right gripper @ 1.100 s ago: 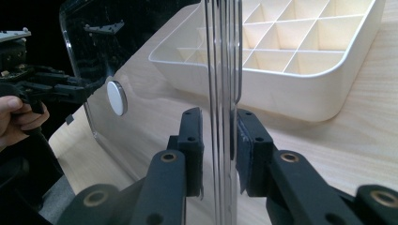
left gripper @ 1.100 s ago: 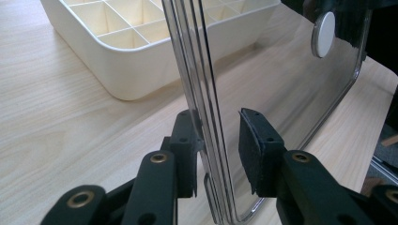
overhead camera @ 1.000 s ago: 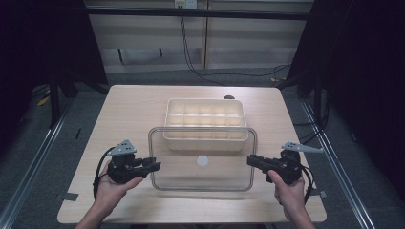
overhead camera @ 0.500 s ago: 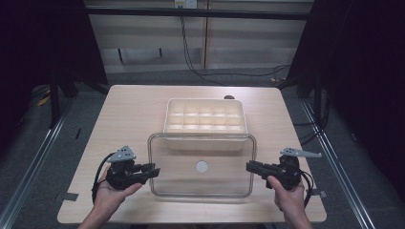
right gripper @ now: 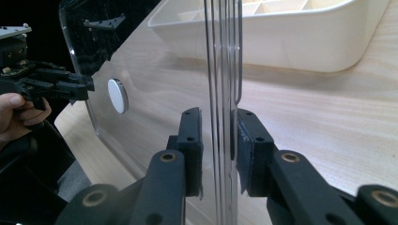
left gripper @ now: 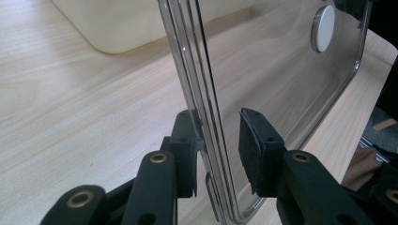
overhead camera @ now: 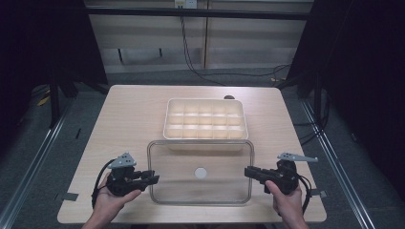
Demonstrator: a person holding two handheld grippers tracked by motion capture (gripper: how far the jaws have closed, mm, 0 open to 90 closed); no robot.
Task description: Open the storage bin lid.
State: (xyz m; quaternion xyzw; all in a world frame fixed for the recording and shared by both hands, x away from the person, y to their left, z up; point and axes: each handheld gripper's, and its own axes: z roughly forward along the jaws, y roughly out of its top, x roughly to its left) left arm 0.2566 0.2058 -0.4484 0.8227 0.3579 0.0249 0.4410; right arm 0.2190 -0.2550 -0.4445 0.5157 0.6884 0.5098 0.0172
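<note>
Clear lid (overhead camera: 200, 179) sits edge-on between each hand-held gripper's parted jaws, left (overhead camera: 152, 179) and right (overhead camera: 248, 172), seemingly ungripped.

- I held two grippers: my left gripper (overhead camera: 152, 178) and my right gripper (overhead camera: 248, 171).
- There was one clear lid (overhead camera: 200, 193) with one white knob (overhead camera: 200, 172).
- There was one cream compartment tray (overhead camera: 205, 119); I counted fifteen cells in it.
- One wooden table (overhead camera: 129, 114) stood under it all.
</note>
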